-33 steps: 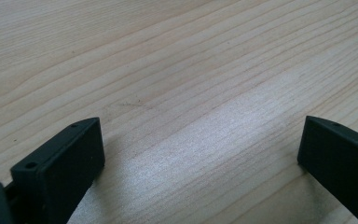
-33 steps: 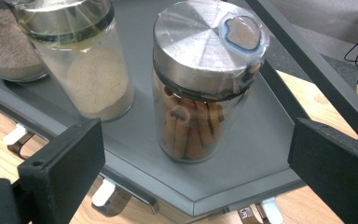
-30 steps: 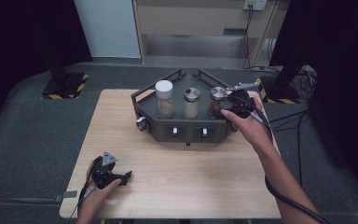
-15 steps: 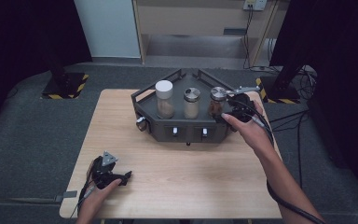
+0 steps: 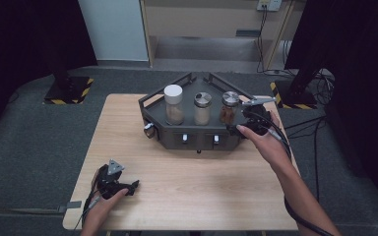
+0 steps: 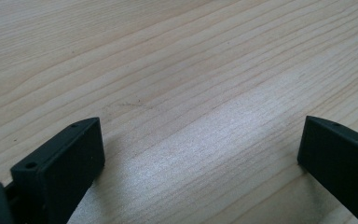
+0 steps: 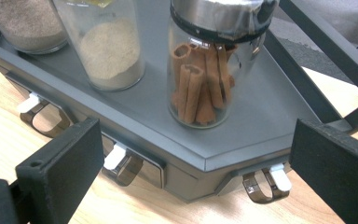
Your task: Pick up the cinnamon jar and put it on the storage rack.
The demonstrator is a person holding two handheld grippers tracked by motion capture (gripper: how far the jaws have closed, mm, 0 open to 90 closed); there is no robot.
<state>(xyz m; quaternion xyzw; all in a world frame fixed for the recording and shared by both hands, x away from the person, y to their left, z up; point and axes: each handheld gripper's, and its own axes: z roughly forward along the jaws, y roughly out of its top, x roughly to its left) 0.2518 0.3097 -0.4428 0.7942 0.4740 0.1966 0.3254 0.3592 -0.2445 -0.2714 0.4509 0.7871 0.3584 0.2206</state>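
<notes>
On wooden table [image 5: 187,196]: dark grey angular rack [image 5: 197,132] set toward far edge, taken as landmark. On rack top, 3 jars in a row: white-lidded jar [image 5: 173,104] at left end with pale powder, metal-lidded jar [image 5: 202,108] in middle with tan powder, cinnamon jar [image 7: 209,65] at right end, upright, sticks standing inside, metal lid on. Along rack front, small clips with white tabs [image 7: 116,156]. At rack's right end: right gripper [image 5: 241,123], held by right hand [image 5: 263,142], just beside cinnamon jar; jaws wide apart, nothing between them, cinnamon jar seen beyond the gap, not touched. Well clear of rack, toward near-left table corner: left gripper [image 5: 128,188] in left hand [image 5: 98,209], low over bare wood; jaws spread wide, empty. Cables trailing from both grippers.
</notes>
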